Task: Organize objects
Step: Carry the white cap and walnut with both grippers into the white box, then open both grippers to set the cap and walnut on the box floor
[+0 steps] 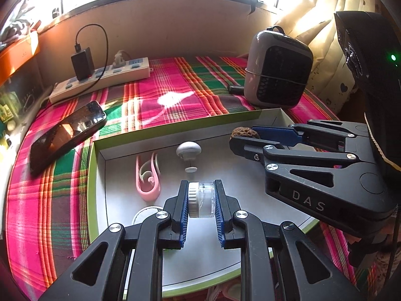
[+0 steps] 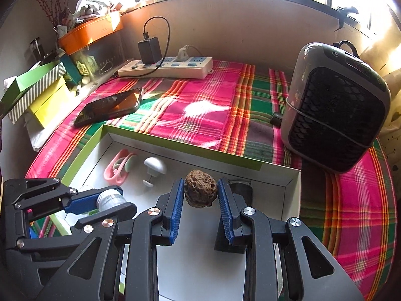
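Plaid-covered bench, white box (image 1: 117, 150) holding pink clip (image 1: 147, 175) and knob (image 1: 188, 149); left claw (image 1: 201, 200) clamps small jar (image 1: 201, 202), right claw (image 2: 200, 192) clamps walnut (image 2: 200, 191) (both unplaced).

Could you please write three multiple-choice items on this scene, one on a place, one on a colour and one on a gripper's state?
1. Where does the phone lie?
A. inside the box
B. on the plaid cloth, left of the box
C. on the power strip

2. What colour is the clip in the box?
A. pink
B. blue
C. black

3. What is the right gripper doing?
A. open, holding nothing
B. shut on the phone
C. shut on the walnut

Answers:
1 B: the phone rests on the plaid cloth, outside the box's green rim.
2 A: the clip beside the white knob is pink.
3 C: both blue pads press the walnut, while the left gripper clamps the small jar.
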Demonstrator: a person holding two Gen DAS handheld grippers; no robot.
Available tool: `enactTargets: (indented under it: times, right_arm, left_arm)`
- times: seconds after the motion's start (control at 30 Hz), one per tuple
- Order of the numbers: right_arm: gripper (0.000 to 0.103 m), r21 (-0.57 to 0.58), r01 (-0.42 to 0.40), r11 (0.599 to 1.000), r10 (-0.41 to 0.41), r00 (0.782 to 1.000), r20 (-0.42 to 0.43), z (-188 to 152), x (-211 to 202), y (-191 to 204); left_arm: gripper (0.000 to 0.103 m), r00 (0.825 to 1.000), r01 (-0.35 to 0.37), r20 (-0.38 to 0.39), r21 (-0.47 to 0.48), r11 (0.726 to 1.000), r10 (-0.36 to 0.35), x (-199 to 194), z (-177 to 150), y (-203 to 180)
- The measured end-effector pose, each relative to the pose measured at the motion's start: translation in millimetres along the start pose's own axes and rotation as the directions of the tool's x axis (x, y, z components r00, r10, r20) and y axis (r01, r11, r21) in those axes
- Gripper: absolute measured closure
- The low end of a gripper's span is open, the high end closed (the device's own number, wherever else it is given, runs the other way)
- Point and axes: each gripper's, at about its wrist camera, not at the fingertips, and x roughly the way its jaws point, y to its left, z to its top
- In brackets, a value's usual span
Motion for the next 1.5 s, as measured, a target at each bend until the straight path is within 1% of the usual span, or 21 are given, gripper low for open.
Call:
enactTargets:
  times: [0.33,0.93,1.13,1.27,1.43,1.5]
  right_arm:
    - [0.074,-0.018,0.007,1.000,-0.007,1.000,-0.030,2.7,15.3,1.4]
    - [0.074,-0.041,0.036,0.999,-0.038,0.998,-0.043,4.1,17.2,5.5]
    - [0.074,-0.034,0.040,0.999,-0.041,0.998,-0.046,4.5,17.4,5.6]
    - [0.066,-0.025,0.038,0.999,-0.039,0.998,-0.043,5.3,17.1,4.9]
    - [0.063,-0.019,0.040,0.999,-0.041,0.998,-0.038,5.3,15.4,5.2]
    - [0.058,-0.015,0.036,0.999,-0.037,0.999,-0.036,5.7,14.3,5.6]
  left_arm:
    - [0.086,1.000,-0.019,-0.007,0.011,1.000,0.019,9.1,0.5,-0.1]
    - [0.086,1.000,-0.015,-0.010,0.005,1.000,0.015,10.6,0.0,1.4]
    - [0.085,1.000,-0.024,-0.011,0.002,1.000,0.024,10.7,-0.7,2.3]
    - [0.081,1.000,-0.024,-0.011,0.004,1.000,0.024,10.3,-0.4,2.0]
    - [0.077,1.000,-0.028,-0.015,0.003,1.000,0.028,10.1,-0.5,1.6]
    - [0.076,1.000,-0.026,-0.015,0.002,1.000,0.026,9.8,-0.5,1.6]
